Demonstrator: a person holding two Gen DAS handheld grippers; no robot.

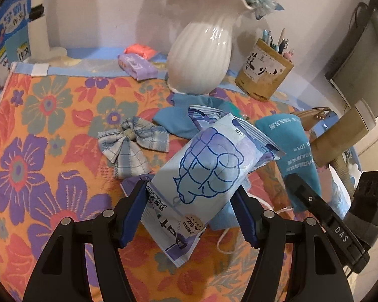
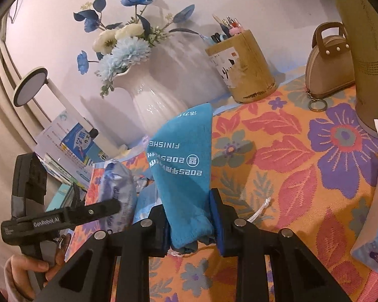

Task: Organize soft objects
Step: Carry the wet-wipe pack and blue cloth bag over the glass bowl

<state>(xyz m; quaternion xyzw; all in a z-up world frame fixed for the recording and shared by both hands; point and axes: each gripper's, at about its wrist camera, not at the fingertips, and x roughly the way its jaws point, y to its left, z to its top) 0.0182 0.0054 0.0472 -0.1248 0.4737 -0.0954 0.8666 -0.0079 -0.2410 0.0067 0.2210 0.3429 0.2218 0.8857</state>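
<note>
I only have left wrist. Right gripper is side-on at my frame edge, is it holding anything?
Observer: Yes. The right gripper is shut on the teal towel.
Operator: Anything behind that towel on the right?
Observer: A tan handbag stands beside the pen holder.
Operator: I see the left gripper pinching the wipes pack. Who is holding that gripper?
Observer: A bare hand on its handle, at the lower left of the right wrist view.

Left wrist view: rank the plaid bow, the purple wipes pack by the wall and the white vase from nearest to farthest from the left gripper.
1. Plaid bow, just ahead, left of the left gripper.
2. White vase, farther back, centre-right.
3. Purple wipes pack, at the wall edge; close to the vase's depth, hard to separate.
</note>
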